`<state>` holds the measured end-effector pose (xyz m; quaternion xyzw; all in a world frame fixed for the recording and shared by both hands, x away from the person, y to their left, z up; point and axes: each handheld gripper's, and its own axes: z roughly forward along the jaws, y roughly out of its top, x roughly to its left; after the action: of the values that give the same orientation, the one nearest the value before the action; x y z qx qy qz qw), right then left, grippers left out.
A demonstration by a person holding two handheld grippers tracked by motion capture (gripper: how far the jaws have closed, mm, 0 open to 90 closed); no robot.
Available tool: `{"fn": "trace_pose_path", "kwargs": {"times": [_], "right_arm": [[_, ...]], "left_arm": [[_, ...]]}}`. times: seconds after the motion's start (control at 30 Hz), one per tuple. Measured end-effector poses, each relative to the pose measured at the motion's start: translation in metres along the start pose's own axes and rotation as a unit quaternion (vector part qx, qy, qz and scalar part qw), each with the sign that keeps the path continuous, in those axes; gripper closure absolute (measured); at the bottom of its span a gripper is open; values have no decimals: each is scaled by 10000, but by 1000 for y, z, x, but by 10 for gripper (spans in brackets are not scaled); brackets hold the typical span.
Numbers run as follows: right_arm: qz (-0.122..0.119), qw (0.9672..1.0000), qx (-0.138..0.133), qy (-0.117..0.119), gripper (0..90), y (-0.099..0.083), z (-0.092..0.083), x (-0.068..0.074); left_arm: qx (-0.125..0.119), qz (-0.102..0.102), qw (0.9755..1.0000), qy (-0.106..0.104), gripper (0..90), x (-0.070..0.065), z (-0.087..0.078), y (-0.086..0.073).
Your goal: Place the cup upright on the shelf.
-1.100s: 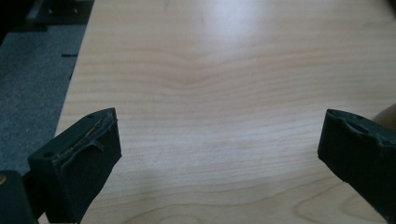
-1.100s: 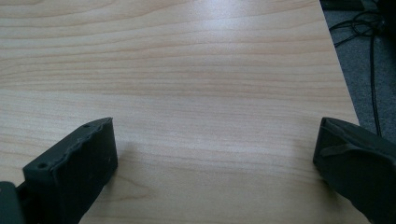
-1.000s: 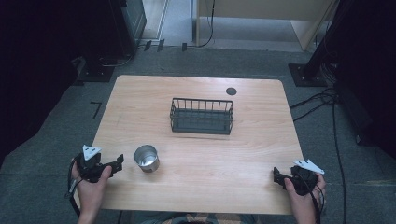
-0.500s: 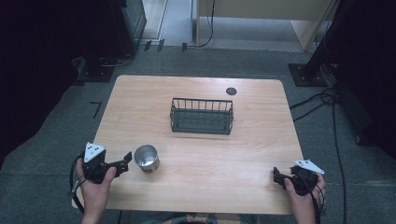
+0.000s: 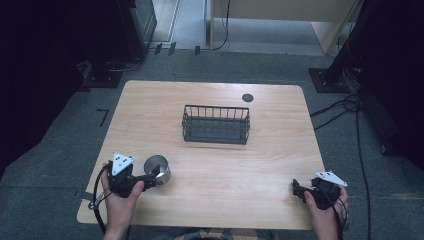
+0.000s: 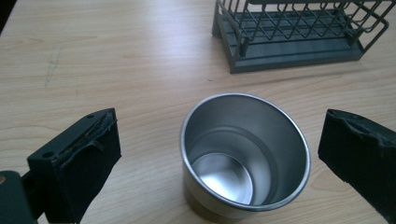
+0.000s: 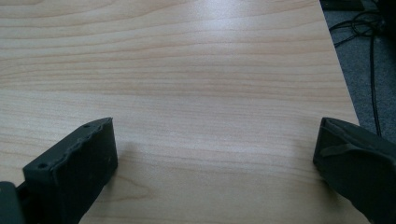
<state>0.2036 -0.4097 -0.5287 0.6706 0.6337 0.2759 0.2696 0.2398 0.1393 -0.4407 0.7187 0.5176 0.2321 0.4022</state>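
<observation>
A small steel cup [image 5: 157,169] stands upright and empty on the wooden table [image 5: 215,200] at the front left. My left gripper [image 5: 148,181] is open right at it. In the left gripper view the cup [image 6: 244,156] sits between the two black jaws, with a gap on each side. A dark wire basket [image 5: 216,124] stands at the table's middle and appears at the top of the left gripper view as the basket [image 6: 299,32]. My right gripper [image 5: 298,190] rests open near the front right edge, with bare wood between its jaws [image 7: 215,154].
A small black round mark [image 5: 247,97] lies on the table behind the basket. Cables [image 5: 350,107] trail on the grey floor to the right, and dark equipment stands at the left and right of the room.
My left gripper has moved right toward the cup, which now sits between its open jaws. The right gripper and the basket have stayed put.
</observation>
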Motion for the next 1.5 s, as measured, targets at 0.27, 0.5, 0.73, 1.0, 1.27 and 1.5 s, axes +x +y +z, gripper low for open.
{"fn": "trace_pose_path", "kwargs": {"times": [0.27, 0.5, 0.73, 1.0, 1.27, 1.5], "right_arm": [[5, 10000, 1, 0, 0, 0, 0, 0], [3, 10000, 1, -1, 0, 0, 0, 0], [6, 10000, -4, -1, 0, 0, 0, 0], [5, 10000, 2, 0, 0, 0, 0, 0], [1, 10000, 1, 0, 0, 0, 0, 0], [10, 10000, -1, -1, 0, 0, 0, 0]], "left_arm": [[58, -14, 9998, 165, 0, -13, 14, -11], [191, 0, 9995, 251, 0, -17, 25, -19], [255, -20, 9992, 321, 0, -18, 36, -24], [400, -93, 9985, 354, 0, -17, 49, -29], [469, -2, 9981, 389, 98, -18, 55, -29], [455, 82, 9980, 436, 180, -20, 55, -26]]}}
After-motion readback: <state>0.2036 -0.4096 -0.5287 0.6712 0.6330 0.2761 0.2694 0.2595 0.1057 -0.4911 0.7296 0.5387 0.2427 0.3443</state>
